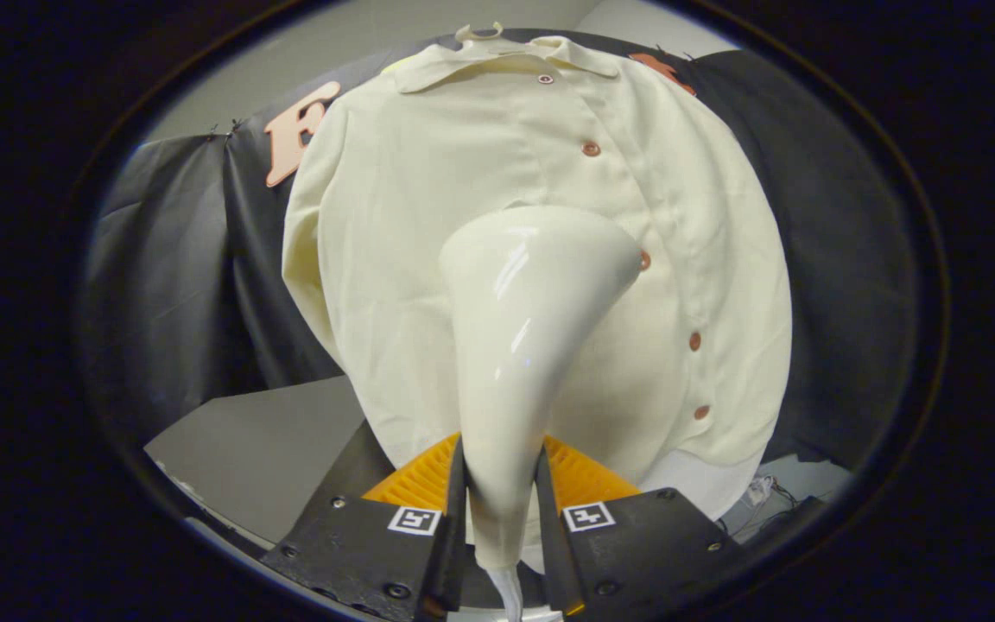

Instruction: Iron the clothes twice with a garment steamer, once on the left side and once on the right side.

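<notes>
A table (264,441) shows at left, below the shirt (394,259) hanging on the wall. The gripper (502,510) has both fingers clamped on the steamer (515,345), whose head meets the shirt's front beside 5 buttons (694,341).

The garment steamer (519,345) is sitting between the two fingers of the gripper (502,510), its narrow handle pressed by both of them and its wide head reaching forward and up beyond the fingertips. Just ahead of that head the shirt (428,216) is hanging upright, collar at the top, hem hanging down behind the fingers, its row of buttons (591,149) running down to the right of the steamer head. Behind the shirt the booth wall (178,259) is hanging. Ahead of the gripper on the left, below that wall, the tabletop (264,449) is lying.
</notes>
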The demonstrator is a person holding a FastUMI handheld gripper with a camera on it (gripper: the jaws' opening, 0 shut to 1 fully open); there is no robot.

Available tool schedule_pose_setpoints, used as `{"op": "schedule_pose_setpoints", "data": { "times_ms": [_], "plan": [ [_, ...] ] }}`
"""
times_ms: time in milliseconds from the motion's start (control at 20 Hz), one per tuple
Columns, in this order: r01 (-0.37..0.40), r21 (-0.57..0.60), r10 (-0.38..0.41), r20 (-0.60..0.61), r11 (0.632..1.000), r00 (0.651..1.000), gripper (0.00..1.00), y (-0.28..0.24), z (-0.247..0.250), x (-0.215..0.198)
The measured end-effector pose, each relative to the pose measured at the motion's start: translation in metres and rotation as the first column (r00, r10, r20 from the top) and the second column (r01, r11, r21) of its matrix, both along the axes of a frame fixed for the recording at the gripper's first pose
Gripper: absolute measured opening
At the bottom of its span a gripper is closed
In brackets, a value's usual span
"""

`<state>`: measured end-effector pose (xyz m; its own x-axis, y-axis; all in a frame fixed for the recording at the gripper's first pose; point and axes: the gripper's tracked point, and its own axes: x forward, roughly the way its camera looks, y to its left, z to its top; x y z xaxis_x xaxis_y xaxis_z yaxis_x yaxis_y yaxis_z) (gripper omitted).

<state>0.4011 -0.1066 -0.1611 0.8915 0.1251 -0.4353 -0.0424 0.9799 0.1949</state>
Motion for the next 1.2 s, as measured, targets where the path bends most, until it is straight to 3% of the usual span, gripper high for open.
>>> {"op": "schedule_pose_setpoints", "data": {
  "times_ms": [500, 1000, 1200],
  "plan": [
    [0.037, 0.059, -0.028, -0.137, 0.998, 0.99, 0.38, -0.01, -0.095, -0.021],
    [-0.047, 0.022, 0.05, -0.208, 0.999, 0.977, 0.37, 0.01, -0.129, -0.012],
    [-0.089, -0.026, 0.081, -0.233, 0.996, 0.969, 0.38, 0.02, -0.122, -0.005]
  ]
}}
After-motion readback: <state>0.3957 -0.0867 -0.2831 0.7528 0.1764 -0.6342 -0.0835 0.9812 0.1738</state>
